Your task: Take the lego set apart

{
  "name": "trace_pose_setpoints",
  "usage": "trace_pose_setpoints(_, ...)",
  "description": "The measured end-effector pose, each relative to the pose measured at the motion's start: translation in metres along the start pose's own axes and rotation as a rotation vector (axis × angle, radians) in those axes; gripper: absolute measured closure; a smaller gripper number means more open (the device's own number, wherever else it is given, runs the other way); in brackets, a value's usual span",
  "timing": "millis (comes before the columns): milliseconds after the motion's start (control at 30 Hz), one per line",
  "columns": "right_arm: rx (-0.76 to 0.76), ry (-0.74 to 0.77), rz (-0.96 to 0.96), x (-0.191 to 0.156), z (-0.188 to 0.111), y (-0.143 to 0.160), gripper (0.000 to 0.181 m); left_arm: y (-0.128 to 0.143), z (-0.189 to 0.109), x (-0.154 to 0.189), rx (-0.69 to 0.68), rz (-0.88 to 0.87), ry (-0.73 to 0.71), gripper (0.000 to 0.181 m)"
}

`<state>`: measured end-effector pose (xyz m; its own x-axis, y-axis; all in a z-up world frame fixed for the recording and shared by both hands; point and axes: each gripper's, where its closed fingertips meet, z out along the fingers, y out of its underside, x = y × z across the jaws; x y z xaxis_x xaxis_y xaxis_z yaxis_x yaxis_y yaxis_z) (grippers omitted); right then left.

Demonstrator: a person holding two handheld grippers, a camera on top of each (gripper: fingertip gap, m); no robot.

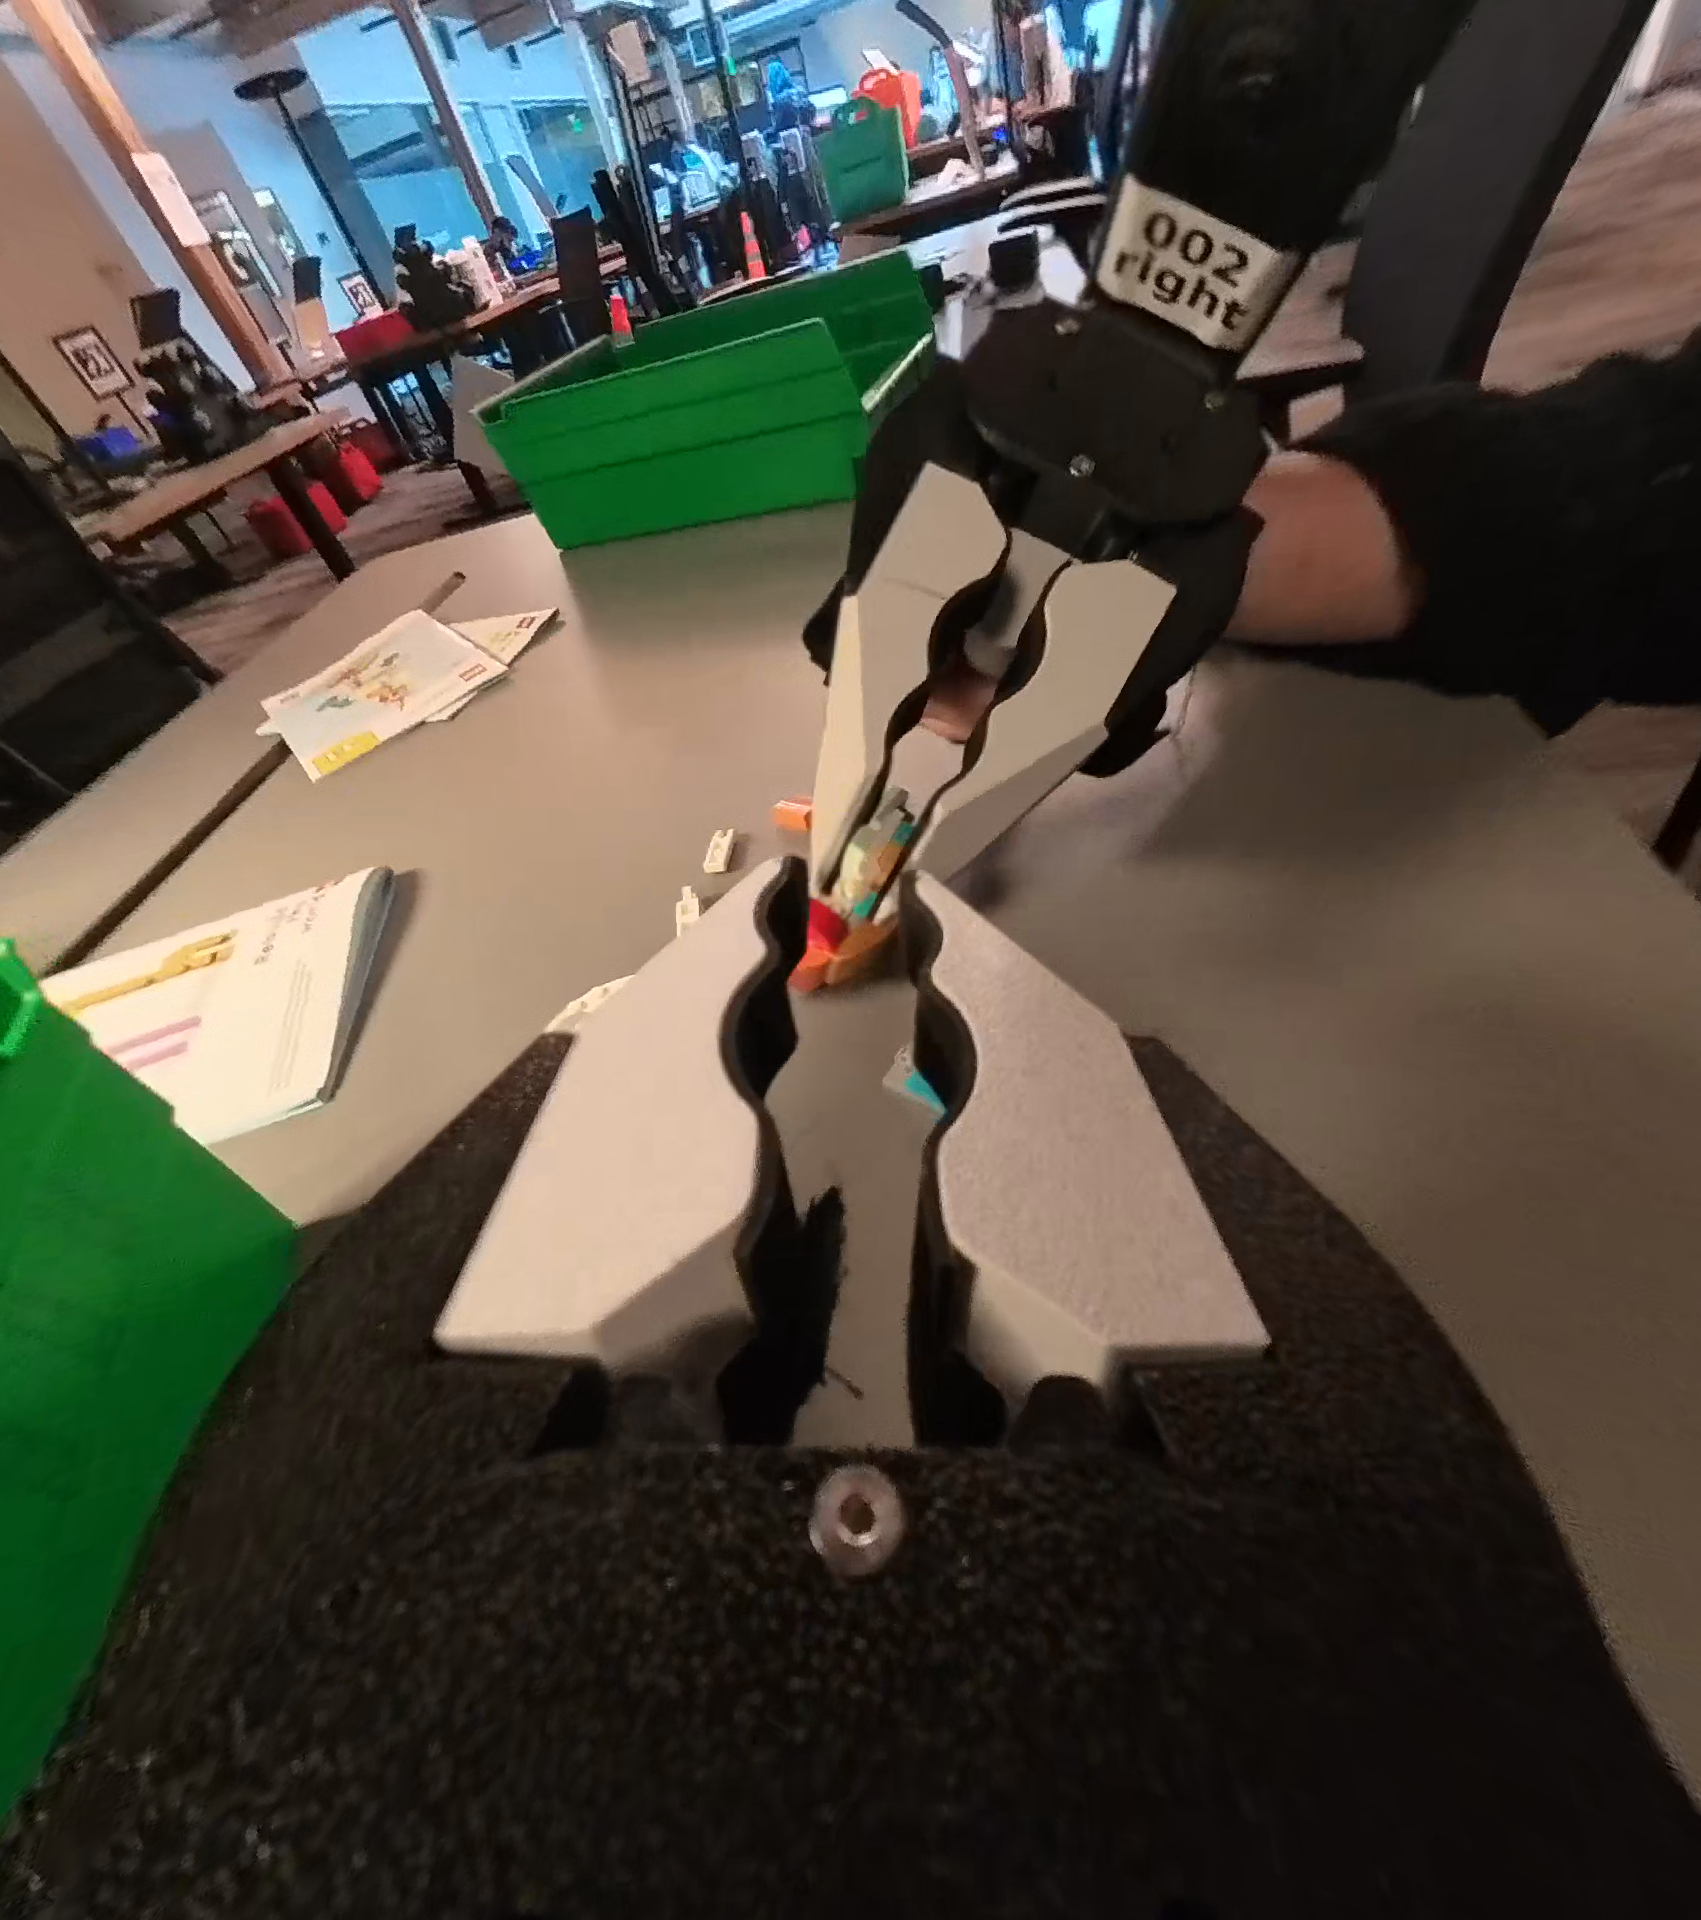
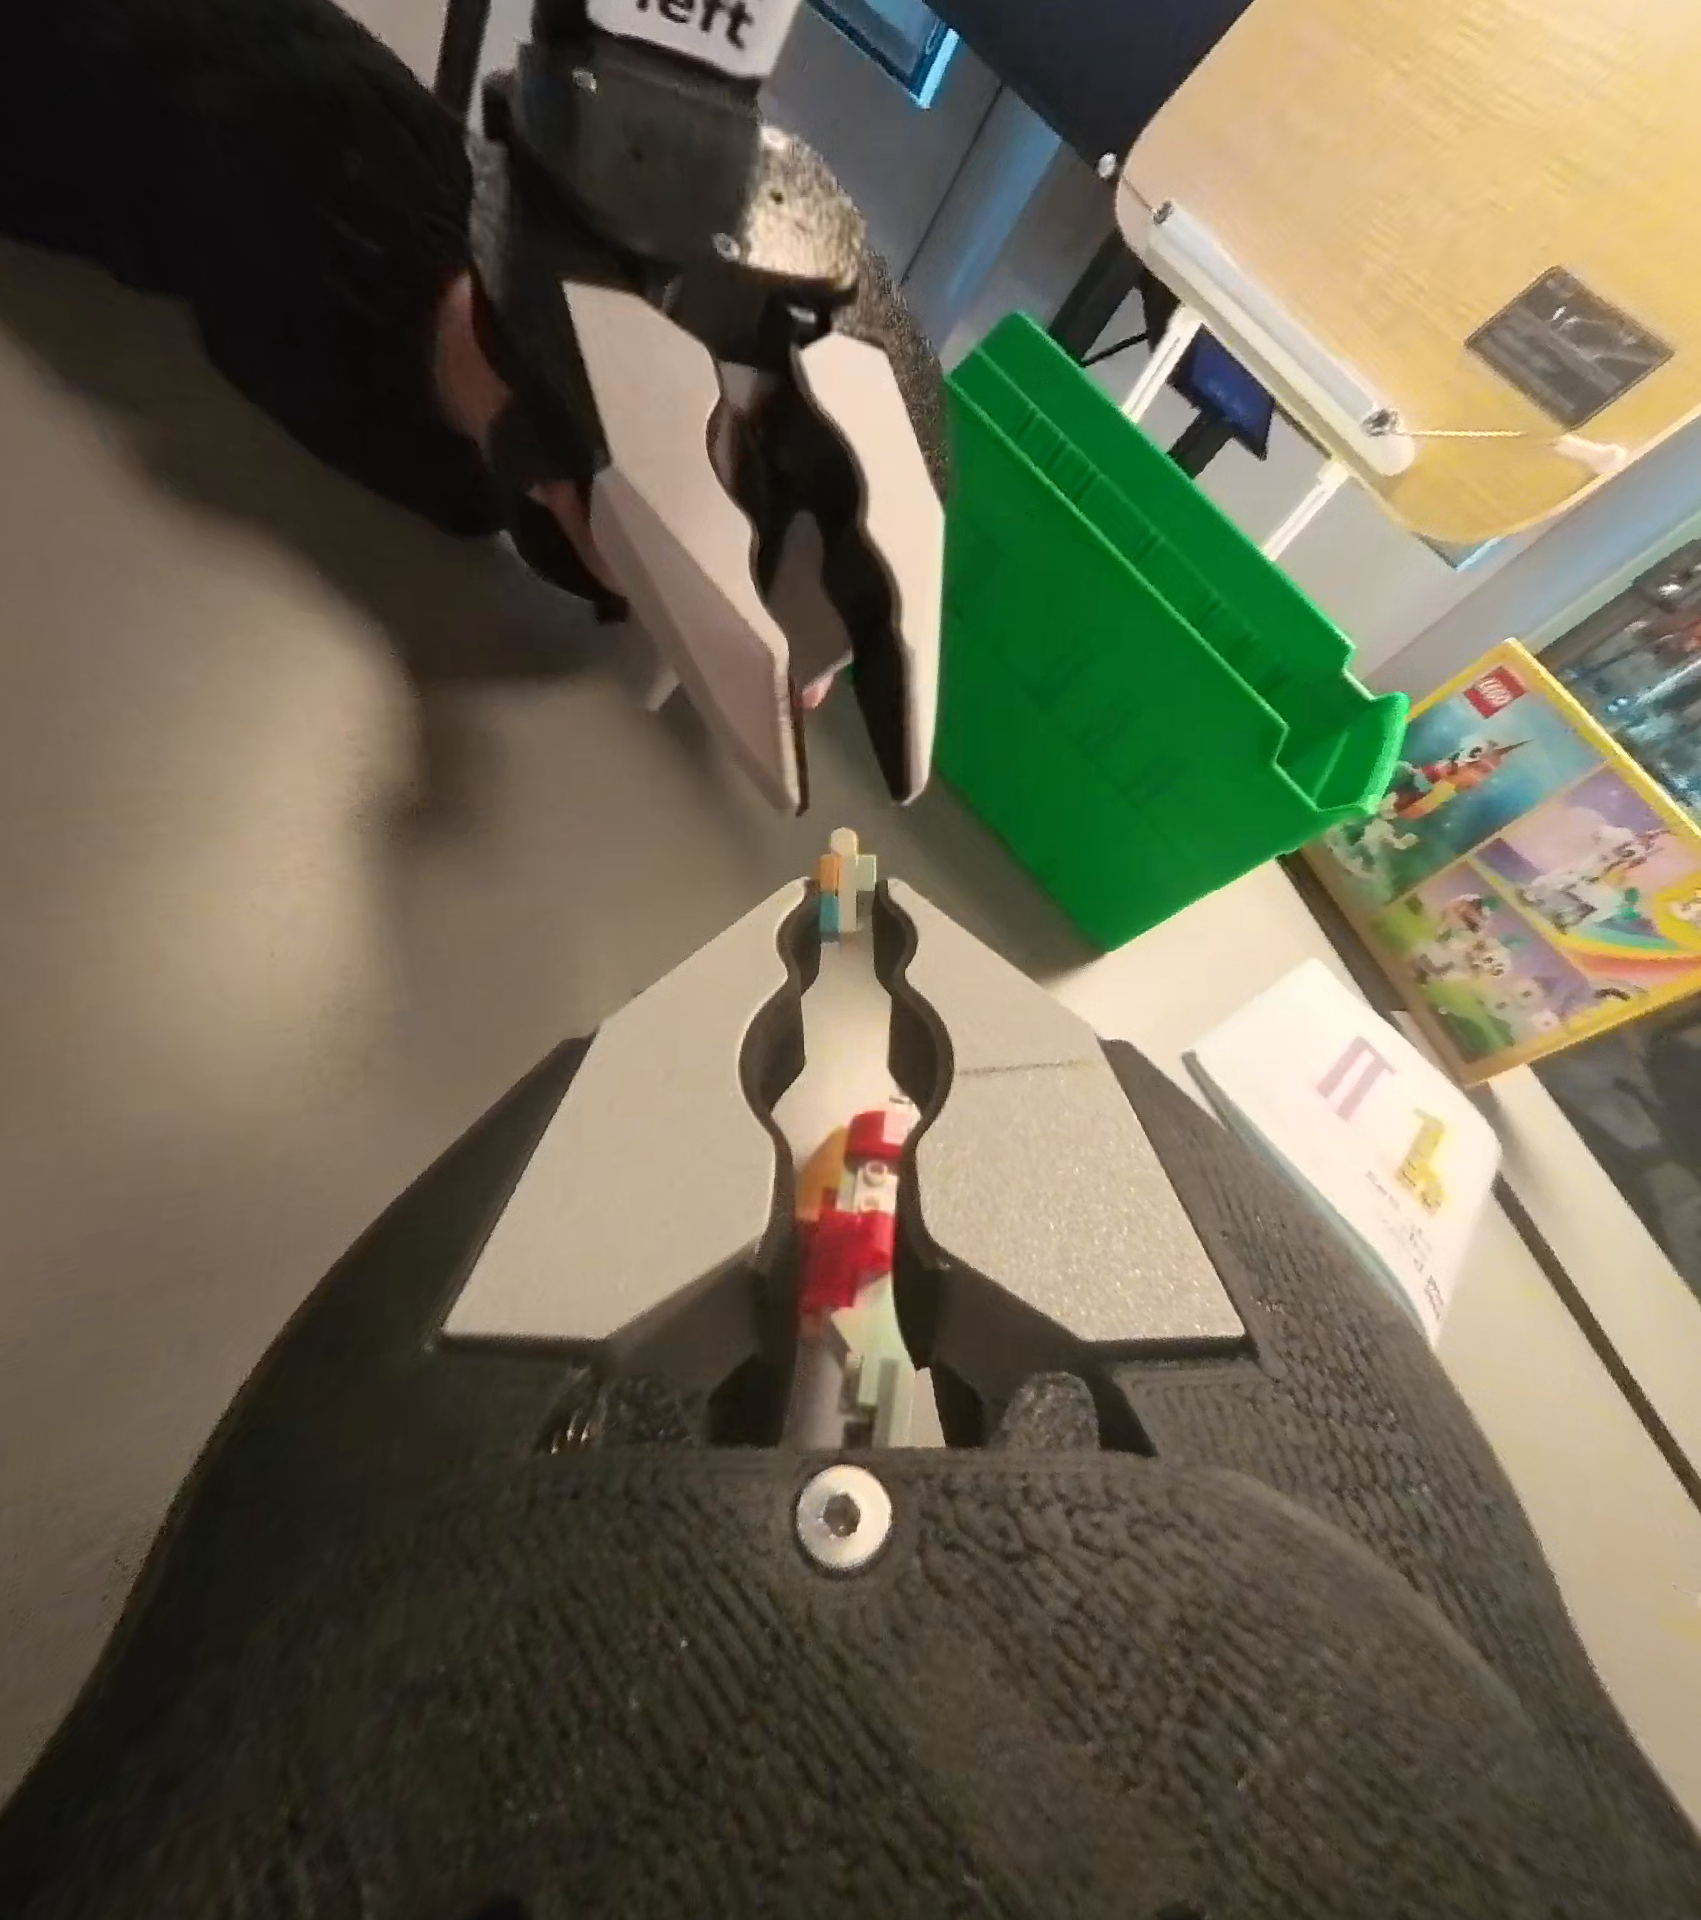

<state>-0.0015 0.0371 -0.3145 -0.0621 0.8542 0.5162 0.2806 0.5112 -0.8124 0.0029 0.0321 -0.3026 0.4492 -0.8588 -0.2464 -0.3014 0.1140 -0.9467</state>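
Observation:
My right gripper (image 2: 846, 896) is shut at its tips on a small teal, orange and white lego piece (image 2: 841, 883). A red, orange and pale green lego model (image 2: 851, 1205) shows through the gap between its fingers; I cannot tell whether it touches them. In the left wrist view the right gripper (image 1: 867, 883) points down at the grey table (image 1: 1293, 935), with the piece (image 1: 882, 836) in its tips and the red and orange model (image 1: 830, 945) just below. My left gripper (image 1: 851, 894) is open and empty, with its tips right in front of the model. It also shows in the right wrist view (image 2: 846, 805).
Loose bits lie on the table: two white pieces (image 1: 718, 850), an orange one (image 1: 792, 812) and a teal one (image 1: 913, 1086). Green bins stand at the back (image 1: 680, 436) and near left (image 1: 46, 1247). Booklets (image 1: 389, 686) lie on the left. A lego box (image 2: 1552, 862) stands behind. Less than 4 cm separates the two grippers' tips.

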Motion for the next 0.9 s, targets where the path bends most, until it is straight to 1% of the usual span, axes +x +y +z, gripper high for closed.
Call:
trace_pose_setpoints(100,0.015,-0.017,-0.005,-0.003,-0.001,-0.002,0.174,0.004,0.003,0.007,-0.034,0.112,0.002,0.171)
trace_pose_setpoints(167,0.018,-0.025,-0.018,-0.005,-0.001,-0.003,0.174,0.007,0.004,0.01,-0.048,0.137,0.007,0.172)
trace_pose_setpoints(300,0.03,-0.035,-0.045,-0.008,-0.002,-0.004,0.173,0.006,0.003,0.012,-0.03,0.106,0.036,0.175)
trace_pose_setpoints(500,0.007,-0.055,-0.1,-0.015,0.0,-0.001,0.173,0.009,0.005,0.016,-0.025,0.04,0.079,0.173)
trace_pose_setpoints(533,0.006,-0.057,-0.101,-0.016,0.0,-0.001,0.173,0.01,0.005,0.019,-0.026,0.031,0.098,0.178)
trace_pose_setpoints(633,0.007,-0.065,-0.079,-0.017,0.001,0.0,0.173,0.011,0.005,0.019,-0.038,0.056,0.109,0.178)
trace_pose_setpoints(733,0.018,-0.077,0.03,-0.013,-0.001,-0.001,0.165,0.012,0.003,0.012,-0.068,0.194,0.047,0.179)
trace_pose_setpoints(833,0.005,-0.146,0.226,-0.012,-0.003,0.001,0.157,0.021,0.001,0.009,-0.14,0.467,-0.019,0.179)
trace_pose_setpoints(900,0.0,-0.179,0.296,-0.013,-0.003,0.001,0.157,0.027,0.001,0.012,-0.184,0.674,-0.043,0.179)
